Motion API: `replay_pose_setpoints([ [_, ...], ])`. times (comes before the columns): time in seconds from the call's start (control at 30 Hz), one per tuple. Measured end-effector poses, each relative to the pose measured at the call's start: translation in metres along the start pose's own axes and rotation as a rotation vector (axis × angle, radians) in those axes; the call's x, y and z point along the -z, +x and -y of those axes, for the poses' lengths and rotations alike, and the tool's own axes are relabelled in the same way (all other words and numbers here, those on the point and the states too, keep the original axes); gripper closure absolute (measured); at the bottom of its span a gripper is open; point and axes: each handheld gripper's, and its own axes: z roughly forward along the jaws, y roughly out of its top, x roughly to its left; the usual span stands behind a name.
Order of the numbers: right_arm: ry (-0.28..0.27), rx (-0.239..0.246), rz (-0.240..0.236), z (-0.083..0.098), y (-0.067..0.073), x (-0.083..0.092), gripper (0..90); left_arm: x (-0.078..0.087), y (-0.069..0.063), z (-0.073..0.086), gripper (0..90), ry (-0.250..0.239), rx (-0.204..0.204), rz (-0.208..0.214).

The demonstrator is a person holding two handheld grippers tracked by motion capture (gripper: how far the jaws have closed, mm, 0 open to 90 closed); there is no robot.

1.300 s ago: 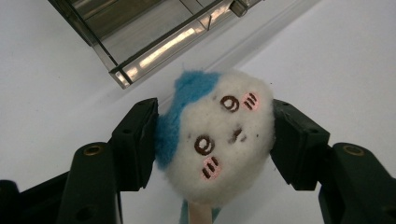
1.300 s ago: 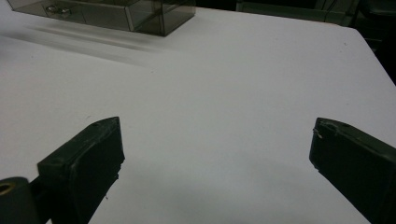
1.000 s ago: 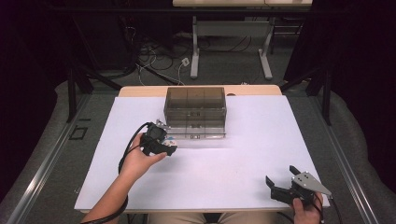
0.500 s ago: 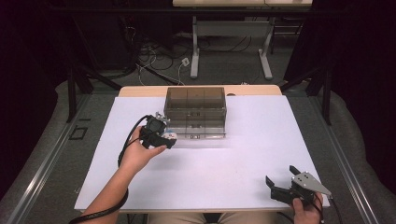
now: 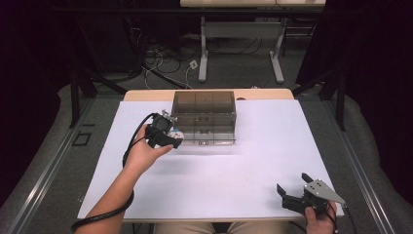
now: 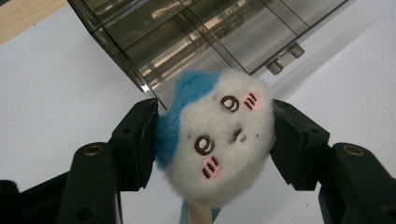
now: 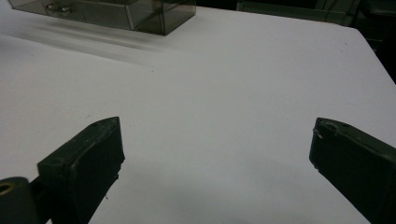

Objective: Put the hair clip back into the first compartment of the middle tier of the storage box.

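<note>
Right now your left gripper (image 5: 171,132) is clenched on the plush toy (image 6: 217,140), a small white head with a blue patch and a stitched face, squeezed from both sides between the black jaws. In the high view that gripper sits left of centre, just beside the left end of the smoked drawer box (image 5: 204,117), and in the left gripper view the box's corner (image 6: 154,95) lies directly beyond the toy, toward the upper part of the frame. So the toy is already at the box, and the box's long side runs left to right across the table (image 5: 253,165), its drawer fronts facing the bottom of the frame. Your left hand is by far the nearer one; your right gripper (image 5: 290,196) rests at the lower right, well apart from the box, jaws spread wide over bare table and gripping nothing. Count one toy, one drawer box, two grippers.
</note>
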Motion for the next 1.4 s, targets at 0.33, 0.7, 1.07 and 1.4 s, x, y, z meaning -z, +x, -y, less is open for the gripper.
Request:
replay_pose_setpoints([
  [0.33, -0.001, -0.001, -0.001, 0.0, 0.0, 0.0, 2.6, 0.0, 0.003, -0.009, 37.7, -0.003, -0.003, -0.01],
  [0.7, -0.012, -0.002, 0.01, 0.0, 0.001, 0.001, 2.6, -0.007, 0.009, -0.017, 37.8, 0.007, -0.008, -0.017],
  [1.07, -0.016, 0.001, 0.004, 0.001, 0.0, 0.0, 2.6, -0.024, 0.007, -0.03, 37.8, 0.027, -0.029, -0.027],
  [1.4, -0.002, 0.002, 0.008, 0.0, 0.001, 0.001, 2.6, -0.034, 0.004, -0.037, 37.5, 0.038, -0.053, -0.033],
])
